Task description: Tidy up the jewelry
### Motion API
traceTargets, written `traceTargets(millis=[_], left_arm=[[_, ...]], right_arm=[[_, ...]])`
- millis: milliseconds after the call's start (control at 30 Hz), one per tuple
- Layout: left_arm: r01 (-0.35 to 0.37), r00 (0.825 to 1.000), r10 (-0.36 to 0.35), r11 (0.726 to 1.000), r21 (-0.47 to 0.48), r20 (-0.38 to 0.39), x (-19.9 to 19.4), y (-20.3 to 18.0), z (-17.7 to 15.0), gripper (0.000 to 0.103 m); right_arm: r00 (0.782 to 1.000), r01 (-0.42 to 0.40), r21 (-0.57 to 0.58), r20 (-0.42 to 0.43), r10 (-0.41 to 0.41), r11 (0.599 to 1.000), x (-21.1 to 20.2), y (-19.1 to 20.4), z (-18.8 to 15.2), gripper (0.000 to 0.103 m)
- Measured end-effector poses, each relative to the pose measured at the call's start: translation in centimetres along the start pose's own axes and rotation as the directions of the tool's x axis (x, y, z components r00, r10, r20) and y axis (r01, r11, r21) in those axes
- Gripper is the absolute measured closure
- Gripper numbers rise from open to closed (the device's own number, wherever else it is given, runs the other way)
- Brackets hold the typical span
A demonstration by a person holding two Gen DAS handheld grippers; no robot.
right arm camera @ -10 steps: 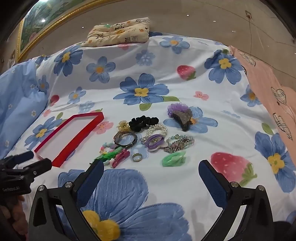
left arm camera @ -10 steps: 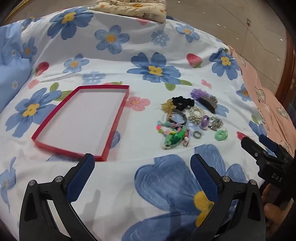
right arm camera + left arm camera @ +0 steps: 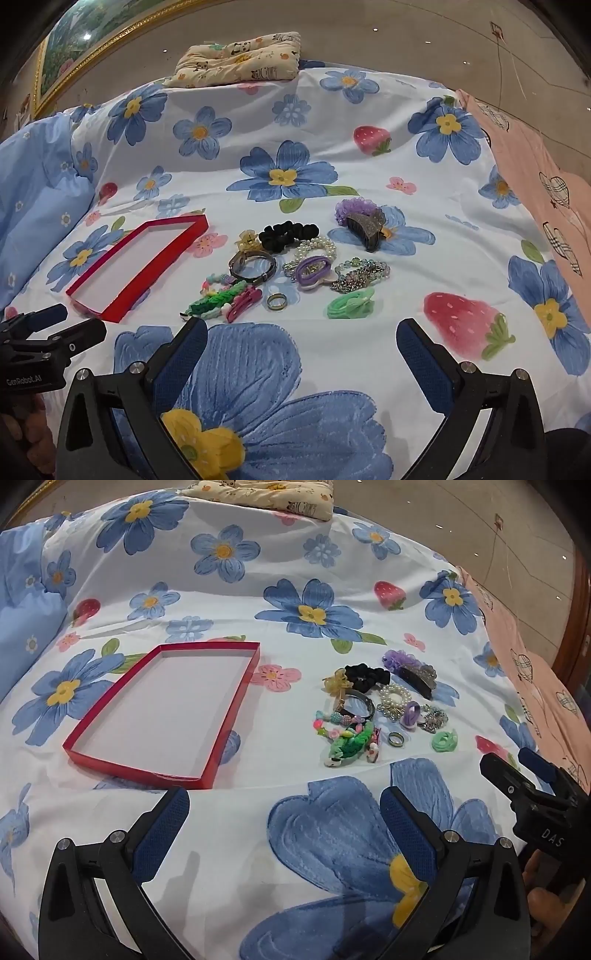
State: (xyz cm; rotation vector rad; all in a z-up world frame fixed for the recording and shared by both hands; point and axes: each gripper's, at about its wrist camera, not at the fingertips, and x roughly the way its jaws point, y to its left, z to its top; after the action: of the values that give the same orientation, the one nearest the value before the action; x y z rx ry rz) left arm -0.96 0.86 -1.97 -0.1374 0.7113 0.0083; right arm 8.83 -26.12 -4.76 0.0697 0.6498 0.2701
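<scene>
In my left view, the pillow (image 3: 266,494) at 12 o'clock is cut by the top edge. My right gripper (image 3: 524,771) at 3 o'clock runs off frame. The beaded pieces (image 3: 430,716) are too small to identify.

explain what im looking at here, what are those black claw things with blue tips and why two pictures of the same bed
Those claws are two handheld grippers; a person holds one in each hand, with no robot arm involved. Each carries a wide-angle camera looking forward along its fingers, so you get two views of one scene. One picture is from the left gripper, the other from the right gripper. Both are open and hold nothing. They hover over a flowered bedsheet. On it lie a shallow red tray with nothing inside and, to its right, a pile of jewelry and hair accessories: a black scrunchie, a pearl bracelet, a ring and a green hair tie.
</scene>
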Motion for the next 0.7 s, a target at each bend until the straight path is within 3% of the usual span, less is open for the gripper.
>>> traceTargets(millis=[267, 700], left_arm=[[-0.012, 1.0, 0.012, 1.0, -0.015, -0.008, 0.2, 0.0, 0.4, 0.0], [-0.027, 1.0, 0.027, 0.999, -0.018, -0.008, 0.3, -0.1, 0.2, 0.0]], right_arm=[[1.0, 0.014, -0.002, -0.011, -0.014, 1.0, -1.8, 3.0, -1.2, 0.0], [1.0, 0.014, -0.01, -0.027, -0.014, 1.0, -1.5, 3.0, -1.2, 0.0]])
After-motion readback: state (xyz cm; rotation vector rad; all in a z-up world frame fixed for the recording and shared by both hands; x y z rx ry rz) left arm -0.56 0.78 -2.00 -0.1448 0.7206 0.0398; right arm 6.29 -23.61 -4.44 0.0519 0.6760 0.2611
